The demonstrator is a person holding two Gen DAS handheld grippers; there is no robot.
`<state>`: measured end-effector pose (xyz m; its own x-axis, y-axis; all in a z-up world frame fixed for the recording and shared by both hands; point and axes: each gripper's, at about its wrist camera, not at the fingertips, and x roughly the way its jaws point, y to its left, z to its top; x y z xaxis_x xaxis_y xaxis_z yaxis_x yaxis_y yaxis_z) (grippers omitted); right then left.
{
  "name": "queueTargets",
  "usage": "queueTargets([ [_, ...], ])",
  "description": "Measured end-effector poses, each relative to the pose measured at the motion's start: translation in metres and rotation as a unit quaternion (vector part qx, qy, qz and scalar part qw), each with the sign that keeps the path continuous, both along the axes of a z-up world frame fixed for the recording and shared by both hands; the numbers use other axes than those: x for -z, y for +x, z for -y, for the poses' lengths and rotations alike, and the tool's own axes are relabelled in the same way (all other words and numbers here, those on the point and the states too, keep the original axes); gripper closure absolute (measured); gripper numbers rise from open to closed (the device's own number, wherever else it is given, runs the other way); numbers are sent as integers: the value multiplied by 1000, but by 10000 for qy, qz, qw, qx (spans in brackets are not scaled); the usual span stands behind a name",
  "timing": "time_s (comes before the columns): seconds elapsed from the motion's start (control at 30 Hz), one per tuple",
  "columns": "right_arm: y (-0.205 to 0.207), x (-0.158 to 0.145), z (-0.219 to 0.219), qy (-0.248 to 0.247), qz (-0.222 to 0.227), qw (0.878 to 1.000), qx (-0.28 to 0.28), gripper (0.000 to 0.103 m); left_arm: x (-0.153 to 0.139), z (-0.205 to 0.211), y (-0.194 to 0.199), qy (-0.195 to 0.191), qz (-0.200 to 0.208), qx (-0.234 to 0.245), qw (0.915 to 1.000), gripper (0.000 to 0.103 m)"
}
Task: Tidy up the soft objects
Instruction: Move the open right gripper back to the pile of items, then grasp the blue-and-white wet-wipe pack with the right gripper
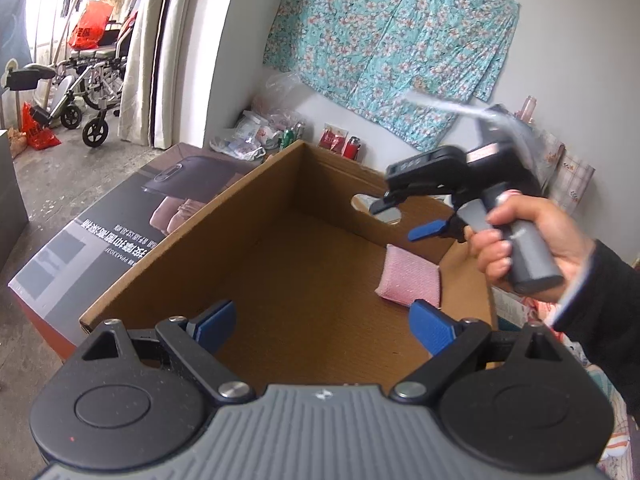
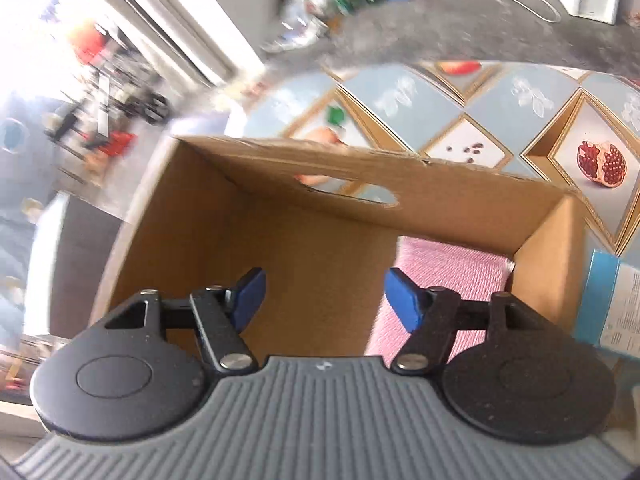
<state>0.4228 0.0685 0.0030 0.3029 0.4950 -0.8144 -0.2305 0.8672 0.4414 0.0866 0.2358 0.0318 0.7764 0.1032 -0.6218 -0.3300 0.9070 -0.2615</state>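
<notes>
A pink woven sponge pad point(image 1: 410, 280) lies flat on the floor of an open cardboard box point(image 1: 224, 216), in its far right corner. It also shows in the right wrist view point(image 2: 448, 276), inside the box point(image 2: 192, 216). My left gripper point(image 1: 326, 324) is open and empty over the box's near edge. My right gripper point(image 2: 324, 300) is open and empty, just above the box and left of the pad. In the left wrist view the right gripper point(image 1: 404, 220) hangs over the pad, held by a hand point(image 1: 520, 236).
The box stands on a table with a fruit-patterned cloth point(image 2: 600, 160). A large printed carton point(image 1: 100, 240) lies left of it. A blue-edged package point(image 2: 612, 304) is at the right. A wheelchair point(image 1: 92, 80) stands in the doorway, and bottles and bags point(image 1: 280, 136) line the wall.
</notes>
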Motion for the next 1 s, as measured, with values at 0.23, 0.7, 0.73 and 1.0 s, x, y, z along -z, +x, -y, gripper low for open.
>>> queueTargets([
  [0.23,-69,-60,101,727,408,9965,85,35,-9,23,-4,64,81,232,9997,8],
  [0.7,-192,-103,346,252,945,9848,1434,32,-27,148,7,259,394,1607,9859,8],
  [0.73,-198,-103,355,252,955,9844,1459,32,-28,159,9,297,417,1689,9843,8],
  [1.0,-205,-99,385,264,1261,9825,1345,32,-29,222,51,477,212,2032,9778,9],
])
